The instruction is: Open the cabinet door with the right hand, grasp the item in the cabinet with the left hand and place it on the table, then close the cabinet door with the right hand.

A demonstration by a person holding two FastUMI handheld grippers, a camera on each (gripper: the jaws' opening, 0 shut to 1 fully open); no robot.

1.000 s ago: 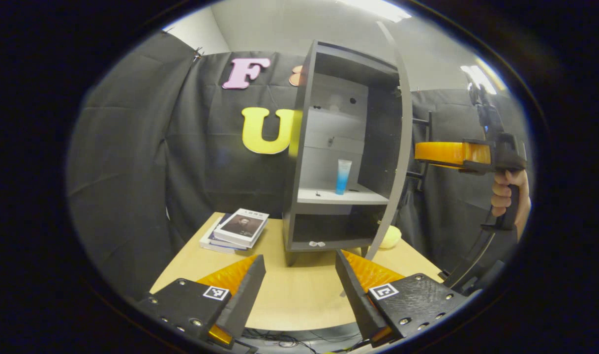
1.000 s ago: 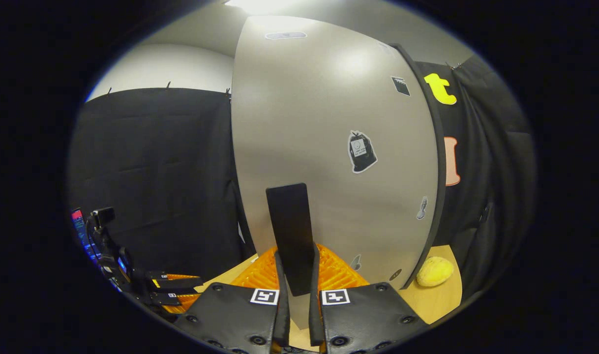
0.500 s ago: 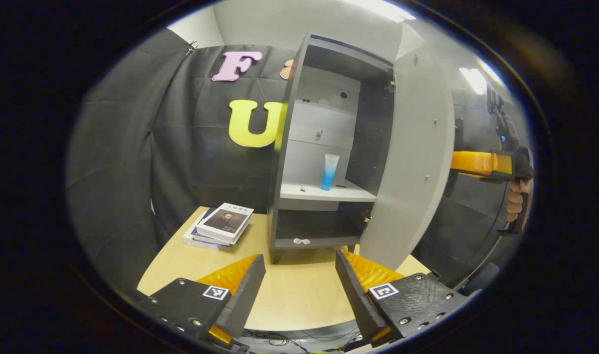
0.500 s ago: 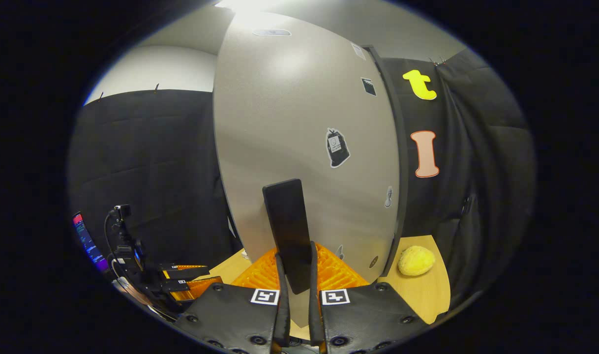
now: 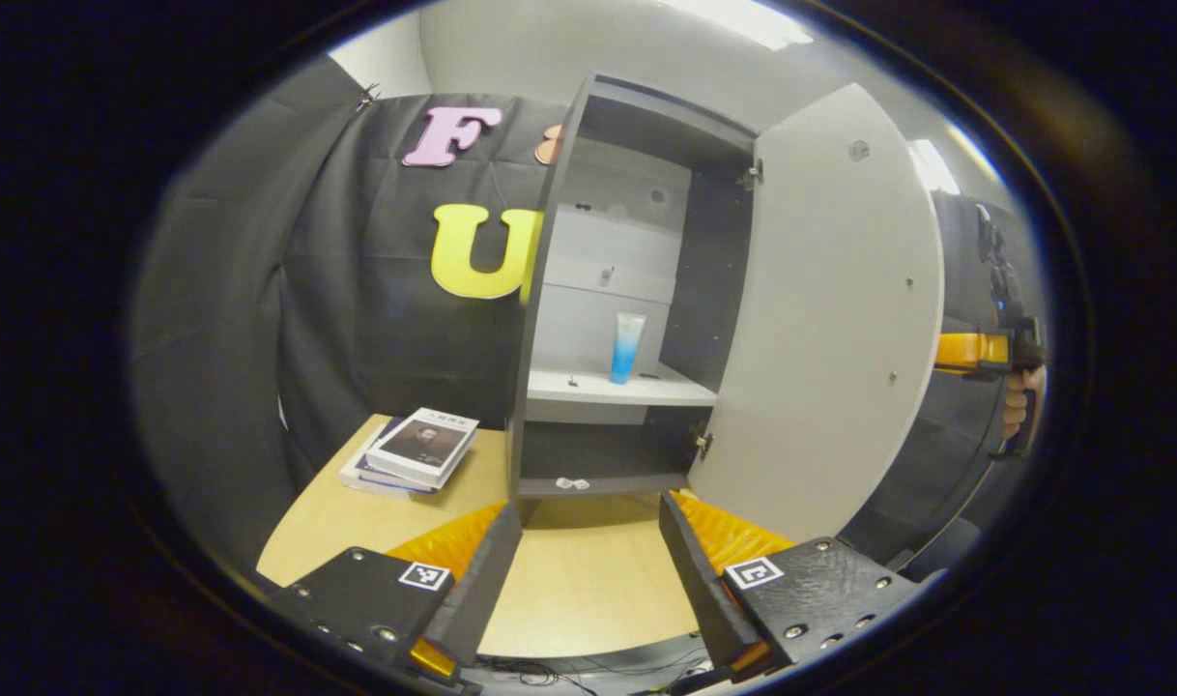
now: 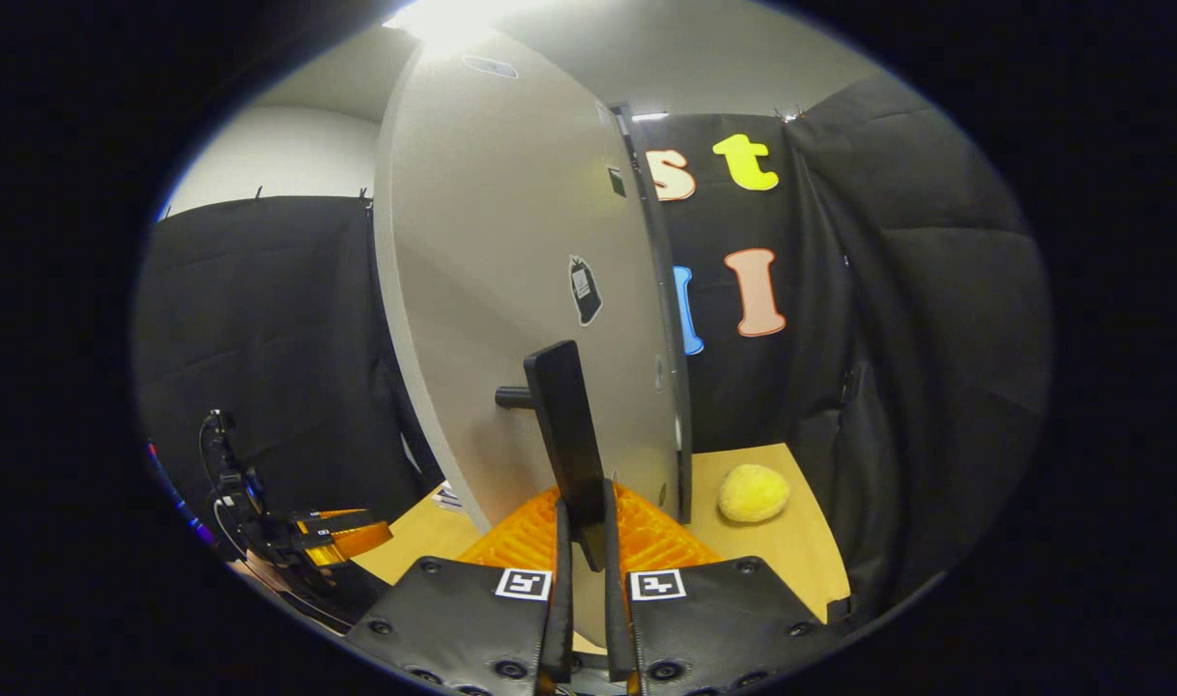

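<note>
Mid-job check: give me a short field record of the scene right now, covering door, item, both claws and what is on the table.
door: cabinet door swung open, inside face toward the left gripper view
door handle: handle clamped between the fingers of the right claw
item: blue tube standing upright on the middle shelf, not yet grasped
left claw: left claw open, over the table, in front of the cabinet
table, left of cabinet: stack of books
table, right of cabinet: yellow ball
bottom shelf: small pale object, too small to identify

Black cloth wall (image 5: 260, 290), wooden table (image 5: 588, 590)
</note>
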